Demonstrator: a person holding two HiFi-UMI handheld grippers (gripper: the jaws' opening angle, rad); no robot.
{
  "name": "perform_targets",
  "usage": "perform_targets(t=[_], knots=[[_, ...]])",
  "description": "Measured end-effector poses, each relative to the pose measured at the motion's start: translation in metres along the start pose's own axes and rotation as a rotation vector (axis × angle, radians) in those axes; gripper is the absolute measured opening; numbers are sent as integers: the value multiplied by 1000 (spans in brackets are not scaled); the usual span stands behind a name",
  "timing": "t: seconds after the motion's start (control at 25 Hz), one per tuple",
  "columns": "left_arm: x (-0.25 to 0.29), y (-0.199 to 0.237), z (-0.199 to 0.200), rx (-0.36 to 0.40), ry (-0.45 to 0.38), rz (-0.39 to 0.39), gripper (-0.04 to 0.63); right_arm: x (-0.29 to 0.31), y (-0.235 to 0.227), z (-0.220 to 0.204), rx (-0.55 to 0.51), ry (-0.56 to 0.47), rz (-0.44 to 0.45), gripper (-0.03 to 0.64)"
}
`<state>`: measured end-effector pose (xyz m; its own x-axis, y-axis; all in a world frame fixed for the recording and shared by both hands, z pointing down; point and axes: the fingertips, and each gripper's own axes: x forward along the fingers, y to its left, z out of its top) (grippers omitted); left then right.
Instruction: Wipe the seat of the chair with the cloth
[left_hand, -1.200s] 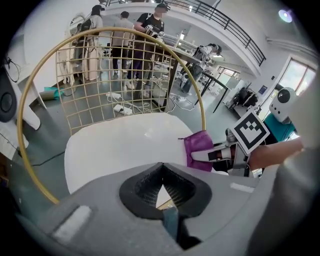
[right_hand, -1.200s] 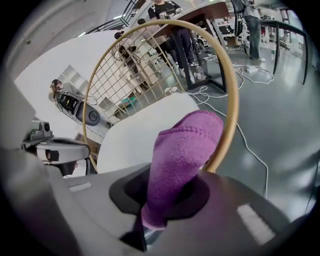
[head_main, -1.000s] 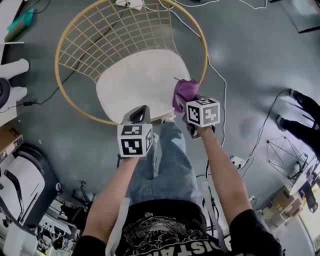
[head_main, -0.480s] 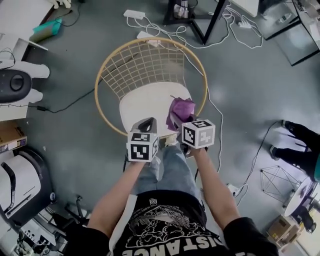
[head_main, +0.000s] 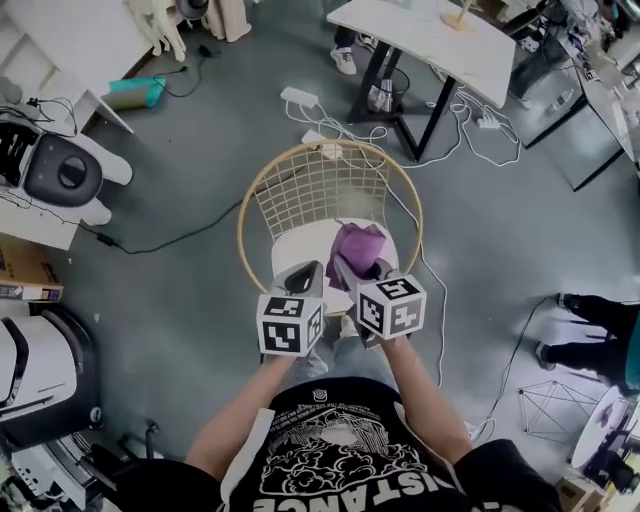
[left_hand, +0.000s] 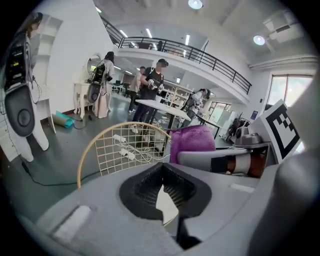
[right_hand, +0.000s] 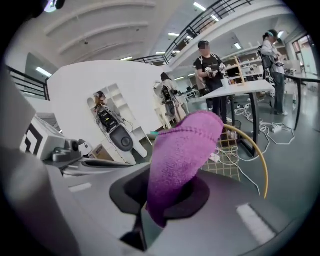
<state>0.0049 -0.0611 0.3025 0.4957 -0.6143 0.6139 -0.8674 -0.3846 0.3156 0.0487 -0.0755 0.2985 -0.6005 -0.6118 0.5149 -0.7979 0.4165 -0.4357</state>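
The chair has a round wooden hoop, a wire-mesh back and a white seat; it stands on the grey floor below both grippers. My right gripper is shut on a purple cloth, which sticks up from its jaws above the seat's right side. My left gripper hangs beside it, jaws together and holding nothing. In the left gripper view the chair's hoop lies ahead, with the cloth to the right. Both grippers are held well above the seat, not touching it.
A white table on black legs stands behind the chair. Power strips and cables trail across the floor. A white and grey machine sits at the left. A person's legs show at the right, and several people stand by the table.
The chair looks smaller and farther below than before. Both grippers have lifted up and away from the seat edge together, the cloth still in the right one.
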Motion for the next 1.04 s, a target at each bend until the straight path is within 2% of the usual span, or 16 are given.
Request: perform_targets(t=[0.12, 0.24, 0.52, 1.04], knots=[[-24, 4, 9, 27, -35, 6, -3, -7, 30, 12, -79, -30, 29, 54], [-41, 14, 16, 35, -78, 28, -3, -9, 43, 21, -117, -67, 0, 54], [-54, 13, 28, 44, -124, 9, -5, -14, 60, 36, -130, -138, -23, 54], [-63, 17, 35, 89, -137, -8, -5, -11, 70, 36, -132, -161, -45, 54]])
